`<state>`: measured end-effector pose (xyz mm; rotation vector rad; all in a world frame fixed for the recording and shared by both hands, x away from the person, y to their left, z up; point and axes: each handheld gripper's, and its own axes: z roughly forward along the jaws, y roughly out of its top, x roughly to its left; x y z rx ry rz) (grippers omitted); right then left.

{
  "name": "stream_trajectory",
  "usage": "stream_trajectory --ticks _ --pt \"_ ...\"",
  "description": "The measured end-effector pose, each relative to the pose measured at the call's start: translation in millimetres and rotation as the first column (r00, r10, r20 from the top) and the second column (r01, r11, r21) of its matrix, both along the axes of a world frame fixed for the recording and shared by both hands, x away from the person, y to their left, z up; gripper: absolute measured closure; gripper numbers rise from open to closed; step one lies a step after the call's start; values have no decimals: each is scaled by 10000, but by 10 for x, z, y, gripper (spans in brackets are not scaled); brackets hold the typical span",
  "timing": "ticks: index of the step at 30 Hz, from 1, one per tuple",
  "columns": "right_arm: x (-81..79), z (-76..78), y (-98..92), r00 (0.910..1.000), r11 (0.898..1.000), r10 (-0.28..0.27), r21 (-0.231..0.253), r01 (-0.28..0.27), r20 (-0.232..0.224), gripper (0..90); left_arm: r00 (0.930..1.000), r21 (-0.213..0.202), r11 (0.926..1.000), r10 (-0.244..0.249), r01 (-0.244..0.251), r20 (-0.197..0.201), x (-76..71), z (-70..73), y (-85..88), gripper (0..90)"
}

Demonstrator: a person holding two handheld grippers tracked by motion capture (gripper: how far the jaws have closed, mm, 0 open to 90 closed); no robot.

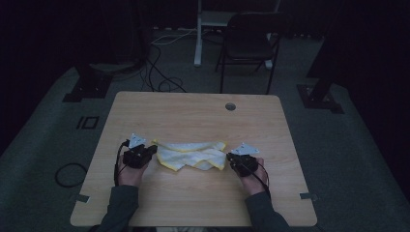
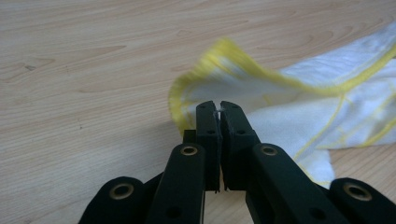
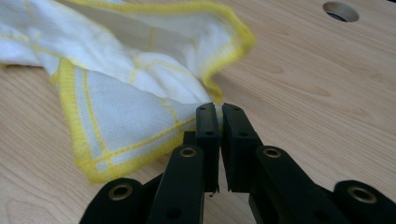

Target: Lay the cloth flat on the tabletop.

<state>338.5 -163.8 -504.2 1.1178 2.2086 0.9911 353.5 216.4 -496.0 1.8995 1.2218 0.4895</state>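
A white cloth with yellow edging (image 1: 192,154) lies rumpled on the wooden table (image 1: 193,116), stretched between my two grippers. My left gripper (image 1: 153,149) is at its left end; in the left gripper view the jaws (image 2: 219,106) are shut on a pinch of the cloth (image 2: 303,107), whose yellow hem lifts off the wood. My right gripper (image 1: 229,157) is at the right end; in the right gripper view its jaws (image 3: 219,109) are shut on the cloth's (image 3: 130,93) edge, and the fabric rises toward them.
A round cable hole (image 1: 230,106) sits near the table's far edge, the hole (image 3: 341,10) also showing at the top right of the right gripper view. Beyond the table stand a dark folding chair (image 1: 249,43) and floor cables (image 1: 159,77). Bare wood lies ahead of and behind the cloth.
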Motion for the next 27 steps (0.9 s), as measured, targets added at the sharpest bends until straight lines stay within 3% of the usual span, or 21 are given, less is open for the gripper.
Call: stream_trajectory --ticks 14,19,21,22,24,27 --pt "-8 -14 -183 9997 9997 -242 104 243 -93 864 9993 179 9996 202 -197 -318 146 -80 41 884" --pt "0 -56 -155 9995 9998 -205 -60 204 -237 857 9993 294 9994 212 -203 -301 178 -100 11 845" --pt "6 -62 -156 9994 9998 -182 -92 180 -292 841 9994 290 9992 272 -266 -203 161 -83 10 778" --pt "8 -64 -164 9991 9995 -289 -113 286 -313 791 9995 194 9993 318 -316 -91 124 -51 18 765" --pt "3 -58 -171 9990 9995 -303 -61 301 -330 773 9995 161 9994 303 -303 -26 100 -32 21 749" --pt "-44 -22 -176 9996 9997 -226 -8 226 -155 716 9996 151 9998 -112 108 241 -48 36 -29 737"
